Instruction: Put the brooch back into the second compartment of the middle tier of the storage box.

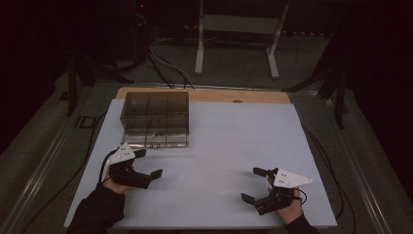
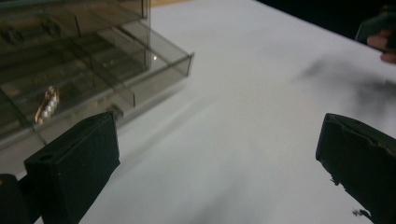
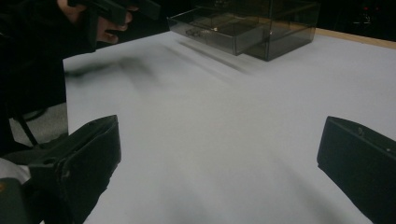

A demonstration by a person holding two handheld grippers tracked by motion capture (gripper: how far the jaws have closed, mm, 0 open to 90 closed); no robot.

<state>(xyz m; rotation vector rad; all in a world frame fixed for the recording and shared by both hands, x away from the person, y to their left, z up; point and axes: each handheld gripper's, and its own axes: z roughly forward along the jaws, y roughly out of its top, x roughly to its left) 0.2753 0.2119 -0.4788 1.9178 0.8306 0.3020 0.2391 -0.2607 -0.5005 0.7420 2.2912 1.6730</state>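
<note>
A smoky clear drawer box [image 1: 156, 118] stands on the white sheet [image 1: 229, 146] that covers the bench, near the far left corner, with a strip of bare wood [image 1: 263, 96] showing along the far edge behind it. Its lowest drawer [image 2: 135, 79] is pulled out toward the near edge, and in the left gripper view a small gold clip set with pearls [image 2: 47, 105] lies inside one of its compartments. The left gripper [image 1: 147, 163] sits just in front of that drawer, near the left edge, its fingers spread wide and holding nothing. The right gripper [image 1: 254, 184] rests toward the near right corner, well apart from the box, its fingers likewise wide open and empty over the bare sheet.
</note>
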